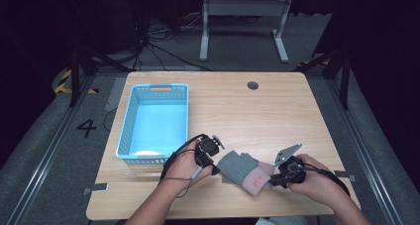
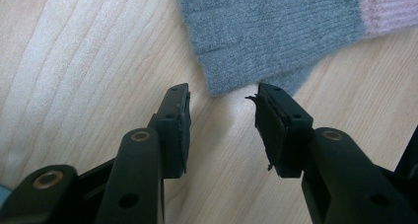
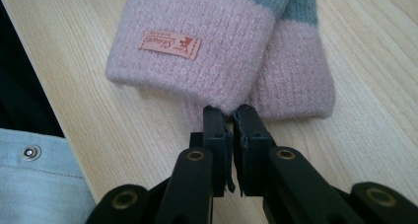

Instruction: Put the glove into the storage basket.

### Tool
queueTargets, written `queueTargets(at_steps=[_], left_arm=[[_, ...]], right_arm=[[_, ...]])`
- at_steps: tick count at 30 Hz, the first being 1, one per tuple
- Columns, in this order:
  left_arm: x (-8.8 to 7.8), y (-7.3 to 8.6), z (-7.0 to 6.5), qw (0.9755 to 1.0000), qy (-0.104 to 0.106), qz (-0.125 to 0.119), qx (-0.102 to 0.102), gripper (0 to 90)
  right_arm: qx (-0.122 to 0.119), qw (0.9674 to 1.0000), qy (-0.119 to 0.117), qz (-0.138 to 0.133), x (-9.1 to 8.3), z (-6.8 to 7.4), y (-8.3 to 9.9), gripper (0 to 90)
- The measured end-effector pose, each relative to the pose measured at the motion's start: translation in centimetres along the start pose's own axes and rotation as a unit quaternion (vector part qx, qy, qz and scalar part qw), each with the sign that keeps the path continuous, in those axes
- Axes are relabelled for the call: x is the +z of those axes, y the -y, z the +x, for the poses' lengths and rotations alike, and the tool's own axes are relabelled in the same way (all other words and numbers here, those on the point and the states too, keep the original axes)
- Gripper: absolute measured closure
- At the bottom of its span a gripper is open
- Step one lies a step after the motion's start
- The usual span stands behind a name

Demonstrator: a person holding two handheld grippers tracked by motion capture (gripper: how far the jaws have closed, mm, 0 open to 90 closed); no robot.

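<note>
A grey knitted piece with a pink cuff (image 1: pixel 242 169) lies flat on the wooden table (image 1: pixel 257 121) near its front edge, between my two grippers. In the right gripper view the pink cuff (image 3: pixel 197 66) carries a small sewn label, and a second cuff lies beside it. My right gripper (image 3: pixel 230 116) is shut on the cuff's near edge, with a pinch of pink knit between the pads. My left gripper (image 2: pixel 222 110) stands open just short of the grey end (image 2: pixel 276 31), its right jaw at the fabric's edge, nothing between the pads. From above, the left gripper (image 1: pixel 216 168) and right gripper (image 1: pixel 272 180) flank the knit.
A light blue plastic basket (image 1: pixel 127 131) stands at the table's left, behind my left hand. A round cable hole (image 1: pixel 252 85) sits at the far edge. Bare wood stretches across the middle and right. A pale blue sleeve with a snap (image 3: pixel 34 179) lies by the right gripper.
</note>
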State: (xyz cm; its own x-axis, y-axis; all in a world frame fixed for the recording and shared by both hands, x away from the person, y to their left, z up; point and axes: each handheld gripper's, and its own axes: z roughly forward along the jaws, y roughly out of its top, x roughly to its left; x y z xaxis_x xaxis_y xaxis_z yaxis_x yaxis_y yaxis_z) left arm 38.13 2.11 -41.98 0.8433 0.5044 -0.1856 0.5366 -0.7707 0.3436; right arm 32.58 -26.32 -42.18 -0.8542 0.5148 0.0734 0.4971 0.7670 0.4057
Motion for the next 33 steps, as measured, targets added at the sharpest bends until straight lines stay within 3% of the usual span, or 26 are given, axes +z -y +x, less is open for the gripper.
queueTargets(at_steps=[12,17,24,29,32,33], left_arm=[[1.1,-0.1,0.6,0.9998,0.001,0.005,-0.02,53.7],[1.6,-0.3,0.6,0.9997,0.005,0.012,-0.018,54.1],[1.7,-0.4,0.5,0.9994,0.029,0.016,-0.013,60.9],[1.7,-0.5,0.4,0.9996,0.02,0.016,-0.014,67.8],[1.8,-0.6,0.2,0.9998,0.004,0.016,-0.01,73.2],[1.8,-0.6,0.0,0.9998,-0.01,0.019,-0.006,78.5]], right_arm=[[0.001,1.0,0.0,0.003,0.0,0.1,-0.1,87.7],[0.001,1.0,0.0,0.003,0.0,0.1,-0.1,87.6],[0.0,1.0,-0.001,0.002,0.2,0.2,-0.3,87.6],[0.002,1.0,-0.001,0.002,0.2,0.2,-0.3,87.5],[0.002,1.0,-0.001,0.003,0.3,0.1,-0.3,87.5],[0.004,1.0,0.0,0.003,0.3,0.2,-0.3,87.5]])
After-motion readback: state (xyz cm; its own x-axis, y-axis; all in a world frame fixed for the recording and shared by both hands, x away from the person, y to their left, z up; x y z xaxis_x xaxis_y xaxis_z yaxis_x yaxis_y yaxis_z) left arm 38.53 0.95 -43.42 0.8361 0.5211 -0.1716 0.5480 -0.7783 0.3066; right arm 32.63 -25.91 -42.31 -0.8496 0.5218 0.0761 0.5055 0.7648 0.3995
